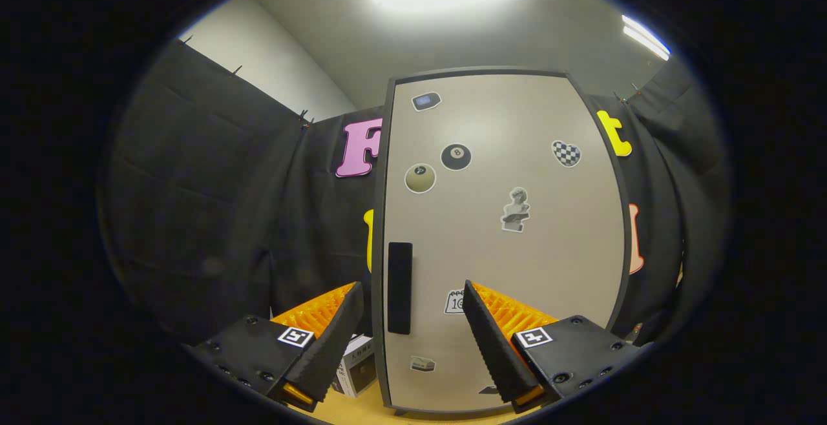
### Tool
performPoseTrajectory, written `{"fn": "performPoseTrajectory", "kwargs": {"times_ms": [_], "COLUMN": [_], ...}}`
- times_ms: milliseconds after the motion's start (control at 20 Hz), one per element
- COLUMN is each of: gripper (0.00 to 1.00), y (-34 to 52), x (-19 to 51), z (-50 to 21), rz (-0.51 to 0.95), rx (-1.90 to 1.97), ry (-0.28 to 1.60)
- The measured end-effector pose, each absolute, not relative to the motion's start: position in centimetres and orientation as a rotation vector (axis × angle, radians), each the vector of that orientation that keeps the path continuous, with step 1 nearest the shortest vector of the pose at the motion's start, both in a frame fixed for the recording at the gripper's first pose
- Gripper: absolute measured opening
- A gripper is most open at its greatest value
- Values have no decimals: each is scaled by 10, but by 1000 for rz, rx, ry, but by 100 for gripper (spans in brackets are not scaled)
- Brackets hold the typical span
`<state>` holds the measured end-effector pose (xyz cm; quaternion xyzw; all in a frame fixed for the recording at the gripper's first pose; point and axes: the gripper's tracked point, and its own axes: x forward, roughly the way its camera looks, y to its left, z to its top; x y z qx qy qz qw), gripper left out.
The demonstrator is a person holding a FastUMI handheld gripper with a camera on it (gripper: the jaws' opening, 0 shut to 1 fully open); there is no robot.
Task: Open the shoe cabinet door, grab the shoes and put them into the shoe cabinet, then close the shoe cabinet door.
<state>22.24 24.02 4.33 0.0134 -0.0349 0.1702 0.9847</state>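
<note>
— Door looks closed, upright at the bench's far edge; shoes unseen.
— Gripper spread, empty, handle between the fingers. Opening step: close in, pinch, pull.

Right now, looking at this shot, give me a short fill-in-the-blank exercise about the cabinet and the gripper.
1. The shoe cabinet door is ____.
2. The gripper is ____, with nothing held between its fingers.
3. The dark vertical handle sits near the door's ____ edge.
4. The black ball sticker bears the number ____.

Missing words: closed; open; left; eight
</note>
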Motion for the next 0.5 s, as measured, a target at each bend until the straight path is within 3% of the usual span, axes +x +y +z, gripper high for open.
{"fn": "performPoseTrajectory", "kwargs": {"times_ms": [300,500], "gripper": [97,80], "y": [270,282], "x": [274,292], "z": [25,11], "rz": [347,337], "rx": [60,71], "ry": [-8,31]}}
